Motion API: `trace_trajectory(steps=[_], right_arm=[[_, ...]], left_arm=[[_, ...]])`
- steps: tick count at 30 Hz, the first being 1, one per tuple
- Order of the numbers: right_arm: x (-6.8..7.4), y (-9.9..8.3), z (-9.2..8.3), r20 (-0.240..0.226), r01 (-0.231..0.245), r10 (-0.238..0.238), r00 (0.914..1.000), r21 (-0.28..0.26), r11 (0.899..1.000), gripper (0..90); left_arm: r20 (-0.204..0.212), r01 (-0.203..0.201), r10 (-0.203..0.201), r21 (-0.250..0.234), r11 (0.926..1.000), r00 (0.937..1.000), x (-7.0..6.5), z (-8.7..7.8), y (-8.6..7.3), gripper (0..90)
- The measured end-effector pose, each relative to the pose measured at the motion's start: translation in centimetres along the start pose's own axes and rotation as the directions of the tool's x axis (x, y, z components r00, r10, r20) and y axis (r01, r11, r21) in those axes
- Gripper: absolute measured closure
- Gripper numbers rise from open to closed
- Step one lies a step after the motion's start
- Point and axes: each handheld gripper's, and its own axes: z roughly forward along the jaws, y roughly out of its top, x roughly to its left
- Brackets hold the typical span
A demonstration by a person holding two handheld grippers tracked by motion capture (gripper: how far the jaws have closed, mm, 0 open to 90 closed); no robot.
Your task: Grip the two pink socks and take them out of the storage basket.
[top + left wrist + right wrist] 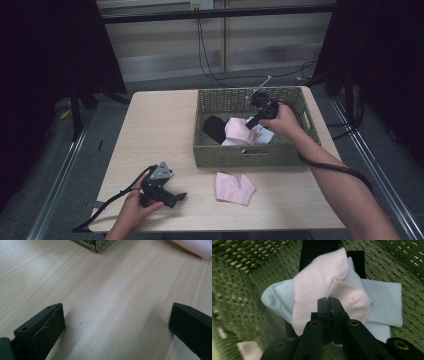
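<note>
**Right gripper pinches the pink sock in the basket**

Inside the green woven basket, at the far right of the table, the right gripper has its jaws pressed together on a raised fold of the pink sock. This sock lies directly under and just beyond the jaw tips, on top of a light blue sock and a black sock. The left gripper rests on the near left of the table with jaws wide apart and nothing between them. A second pink sock lies on the table just in front of the basket.

Lab-like recording space, wooden table, black curtains, wall cables, grey carpet floor
</note>
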Motion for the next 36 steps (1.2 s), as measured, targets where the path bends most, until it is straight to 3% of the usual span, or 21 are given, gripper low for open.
trace_trajectory(steps=[15,36], right_arm=[[0.9,0.5,-5.0,-0.023,0.026,-0.027,0.9994,-0.035,0.999,88.3],[2.4,0.7,-8.9,-0.029,0.069,-0.071,0.9970,-0.053,0.996,90.0]], left_arm=[[0.001,-0.001,0.001,0.006,1.0000,1.0000,0.0,0.0,0.0,0.0],[0.001,-0.001,0.001,0.006,1.0000,1.0000,0.0,0.0,0.0,0.0]])
